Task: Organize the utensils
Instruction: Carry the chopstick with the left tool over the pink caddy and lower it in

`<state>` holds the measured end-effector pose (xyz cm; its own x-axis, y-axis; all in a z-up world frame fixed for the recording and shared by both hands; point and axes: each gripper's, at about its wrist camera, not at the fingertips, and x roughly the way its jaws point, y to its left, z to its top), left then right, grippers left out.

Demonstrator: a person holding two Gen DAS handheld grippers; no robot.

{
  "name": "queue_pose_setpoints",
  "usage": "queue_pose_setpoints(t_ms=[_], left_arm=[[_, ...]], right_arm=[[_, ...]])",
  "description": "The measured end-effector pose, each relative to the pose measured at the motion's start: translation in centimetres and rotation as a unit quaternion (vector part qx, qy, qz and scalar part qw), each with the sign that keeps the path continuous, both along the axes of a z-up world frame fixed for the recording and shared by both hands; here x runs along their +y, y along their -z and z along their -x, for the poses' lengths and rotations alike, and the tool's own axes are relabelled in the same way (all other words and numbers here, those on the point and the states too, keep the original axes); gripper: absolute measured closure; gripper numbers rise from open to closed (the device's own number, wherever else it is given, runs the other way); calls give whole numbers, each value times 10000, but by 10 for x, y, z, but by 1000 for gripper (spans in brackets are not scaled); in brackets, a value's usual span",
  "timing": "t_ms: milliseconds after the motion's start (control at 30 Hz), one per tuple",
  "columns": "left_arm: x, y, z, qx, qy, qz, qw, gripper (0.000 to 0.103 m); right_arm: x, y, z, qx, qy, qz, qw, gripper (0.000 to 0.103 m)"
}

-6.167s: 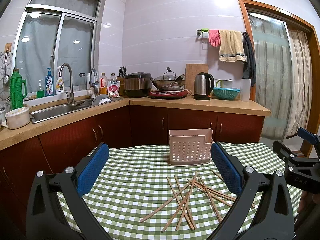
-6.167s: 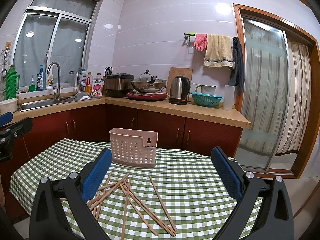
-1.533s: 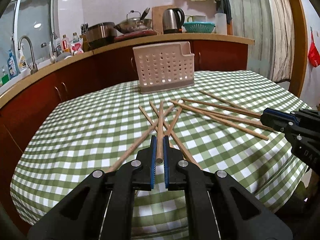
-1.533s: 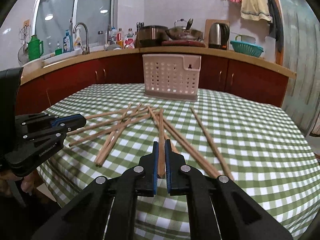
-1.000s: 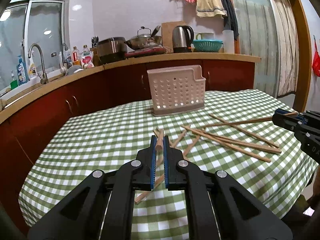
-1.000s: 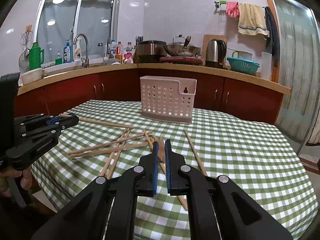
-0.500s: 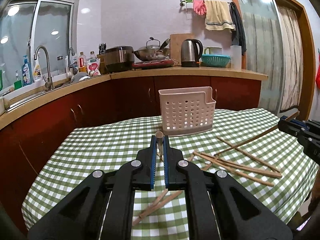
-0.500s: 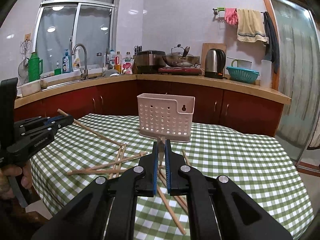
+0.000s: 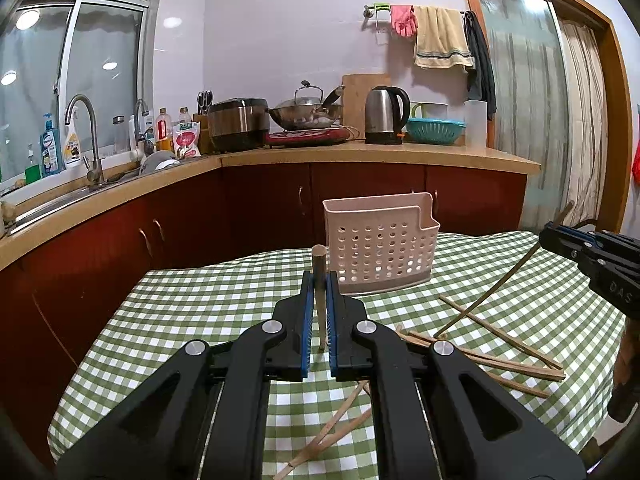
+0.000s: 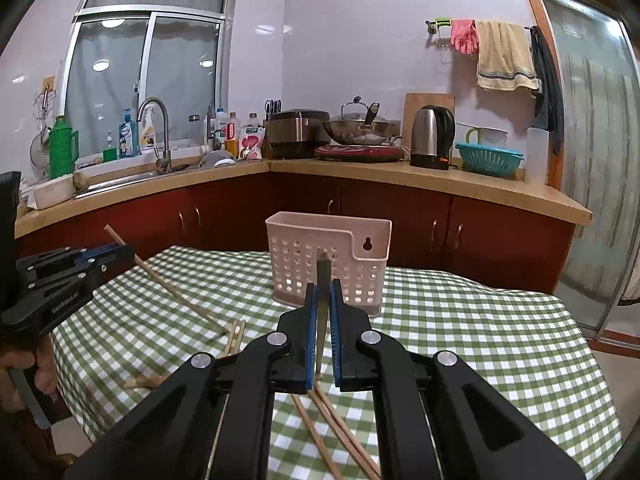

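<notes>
- Green-checked cloth covered the table (image 9: 208,312), and over it both pairs of jaws were clamped, each on one wooden chopstick.
- Left gripper (image 9: 319,292): its blue pads pinched the left chopstick (image 9: 319,264) near the thick end, which stood up above the jaws. In the right wrist view its thin end slanted down to the cloth.
- Right gripper (image 10: 323,300): closed the same way on the right chopstick (image 10: 323,276), thick end up. From the left wrist view its lower tip reached the cloth among the loose sticks.
- Ahead of both grippers stood the pink perforated holder (image 9: 380,248), upright and open at the top, with nothing visible inside.
- Loose chopsticks (image 9: 480,356) lay scattered and crossing on the cloth nearer than the holder, with more below the right gripper (image 10: 332,428).
- The step in hand looked like carrying both sticks to the holder. Doing it well probably meant lifting each tip clear of the cloth and of the pile, holding the stick near vertical over the opening, then lowering the thin end inside before letting go. Taking turns would keep the grippers from colliding.
- Further out, a kitchen counter (image 10: 440,180) with red cabinets ran along two walls, carrying a sink tap, bottles, a rice cooker, a wok and a kettle.
</notes>
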<state>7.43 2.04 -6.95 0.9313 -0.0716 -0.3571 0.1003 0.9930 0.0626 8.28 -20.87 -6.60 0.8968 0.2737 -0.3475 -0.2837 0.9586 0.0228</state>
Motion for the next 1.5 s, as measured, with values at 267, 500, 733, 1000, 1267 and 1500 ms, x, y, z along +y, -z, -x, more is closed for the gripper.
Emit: queue_pose_setpoints(t_ms=[267,500,733,1000,1267,1500], left_arm=[[1,-5,-10,-80,-15,5,10000,96],[4,-15,-26,-109,7,101,9999,96],[5,-38,-40,-202,109,219,9995,96],[-2,-76,-60,-528,288,280,9978,96],[-12,-126,-83,-1096,384,293,9928,96],[-24,-167,-122,-1504,423,430,9868,96]], right_arm=[[-1,-6,-14,-34,20,-99,9999,96],[-9,-15,-26,-64,51,-251,9997,96],[-13,-37,-37,-283,28,-324,9991,96],[-20,-64,-52,-543,-28,-457,9975,96],[-27,-94,-73,-890,-8,-506,9947,96],[-30,-109,-101,-1035,-7,-494,9934,96]])
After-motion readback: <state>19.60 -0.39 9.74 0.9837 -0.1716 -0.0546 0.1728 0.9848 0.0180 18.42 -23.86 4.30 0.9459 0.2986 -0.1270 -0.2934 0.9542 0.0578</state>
